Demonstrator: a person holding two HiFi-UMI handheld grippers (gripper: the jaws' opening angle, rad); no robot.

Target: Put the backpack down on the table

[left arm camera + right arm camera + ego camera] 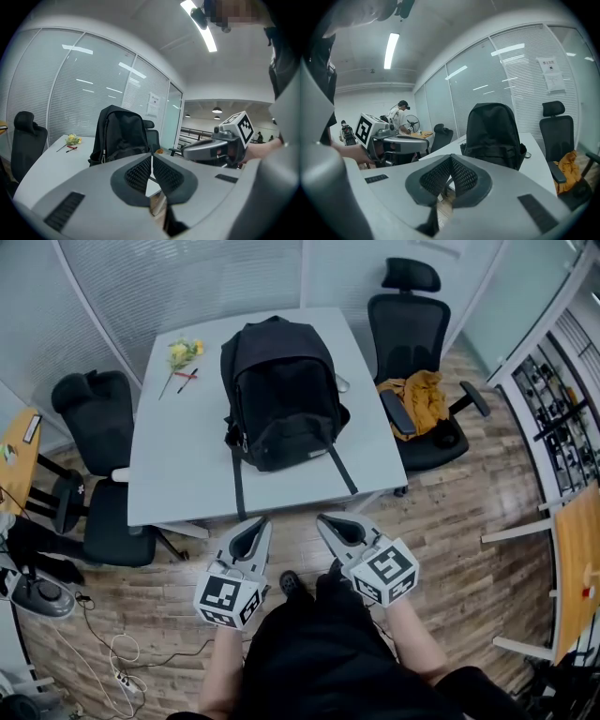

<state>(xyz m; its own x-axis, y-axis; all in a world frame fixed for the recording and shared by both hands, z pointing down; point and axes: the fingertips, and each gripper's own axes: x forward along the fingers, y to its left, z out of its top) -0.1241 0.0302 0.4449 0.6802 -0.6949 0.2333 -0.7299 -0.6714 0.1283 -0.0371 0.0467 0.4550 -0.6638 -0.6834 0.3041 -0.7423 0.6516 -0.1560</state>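
Head view, left: white table [159,474], flowers [182,353] at its upper-left corner. Upper centre: black backpack [281,395] on the table; the gripper views show it upright. Lower centre: left gripper [261,524] and right gripper [323,521], jaws pressed together, empty. Right gripper view only: distant person [398,117], left.

Backpack [281,395] upright on table [178,465]

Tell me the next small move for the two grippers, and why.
Probably nothing more than easing both back. The backpack already stands on the table. The left gripper and right gripper are shut and empty, short of the table's near edge, so the task looks done.
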